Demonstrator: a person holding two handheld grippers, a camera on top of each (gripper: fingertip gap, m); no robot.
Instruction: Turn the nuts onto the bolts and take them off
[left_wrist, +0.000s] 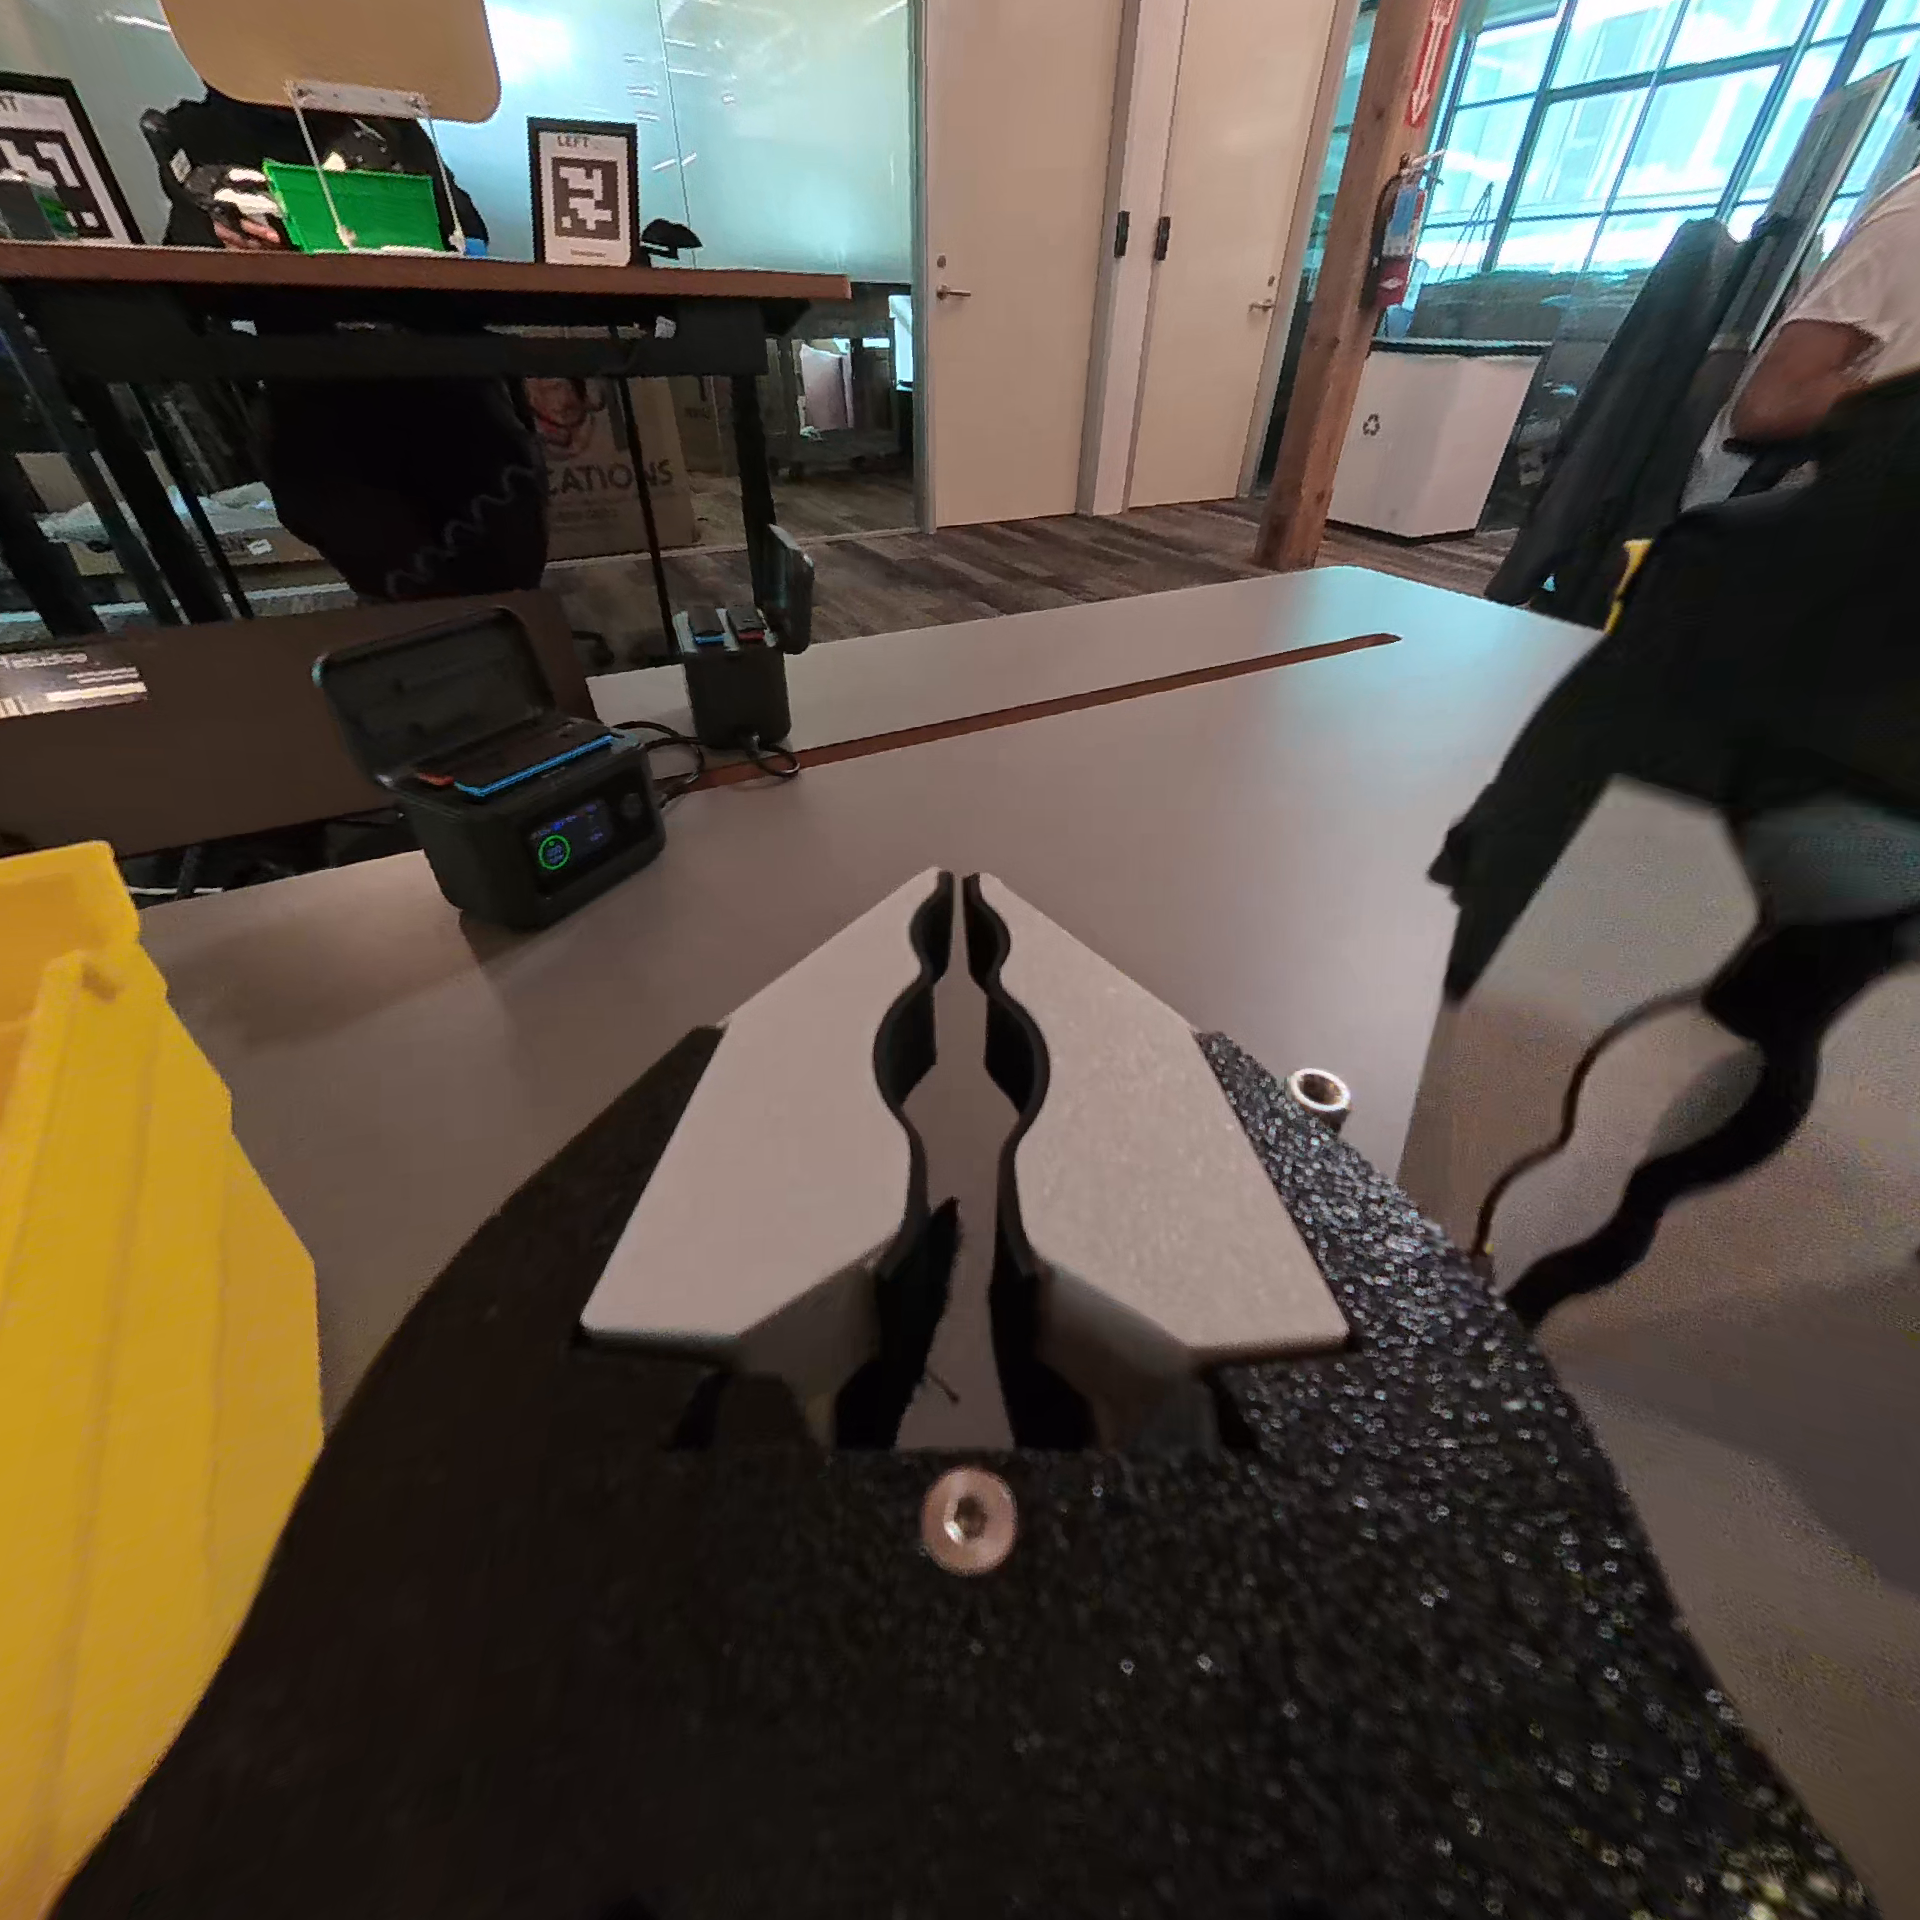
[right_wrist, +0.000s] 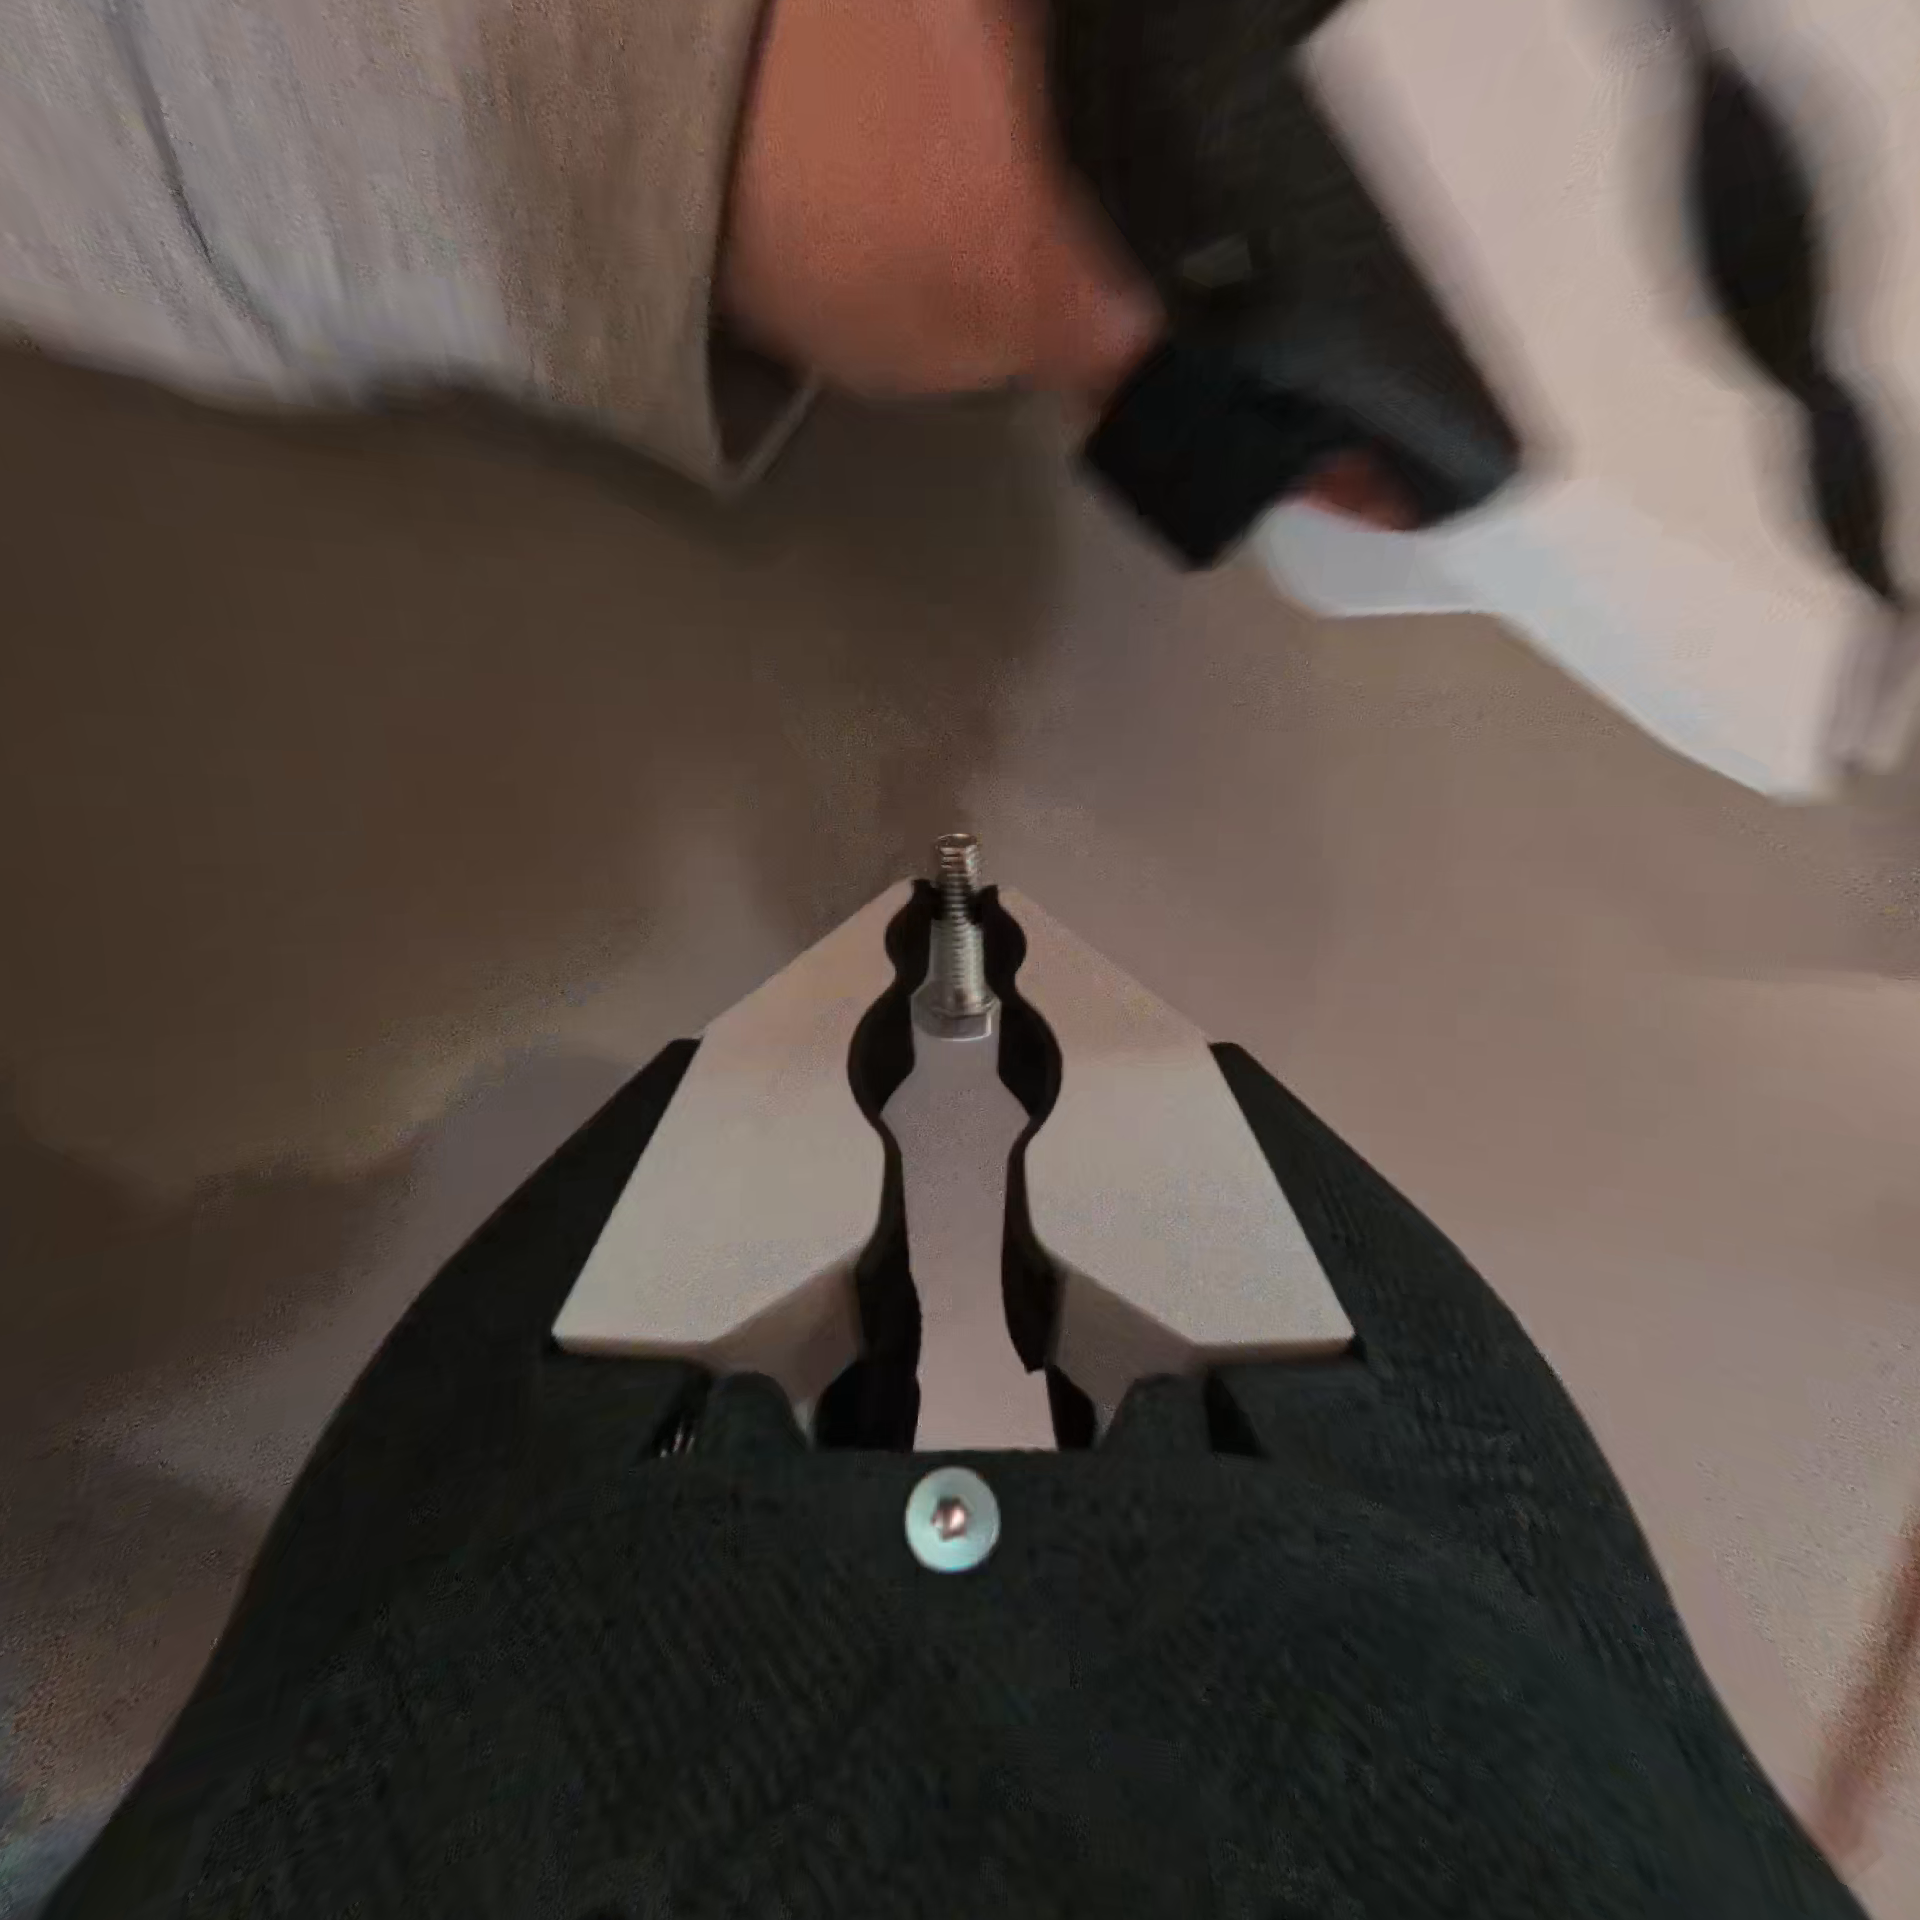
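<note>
While your right gripper (right_wrist: 957, 894) pinches the small silver hex-head bolt (right_wrist: 956, 951) with its threads poking past the tips, keep it steady and bring a nut on straight.

Only the right wrist view shows the bolt; the left one shows your left gripper (left_wrist: 958, 883) nearly closed, empty, above the grey table (left_wrist: 1195, 748).

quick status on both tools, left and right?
Left tool: closed, nothing between its fingers.
Right tool: closed on a bolt, threaded end pointing forward past the tips.
</note>
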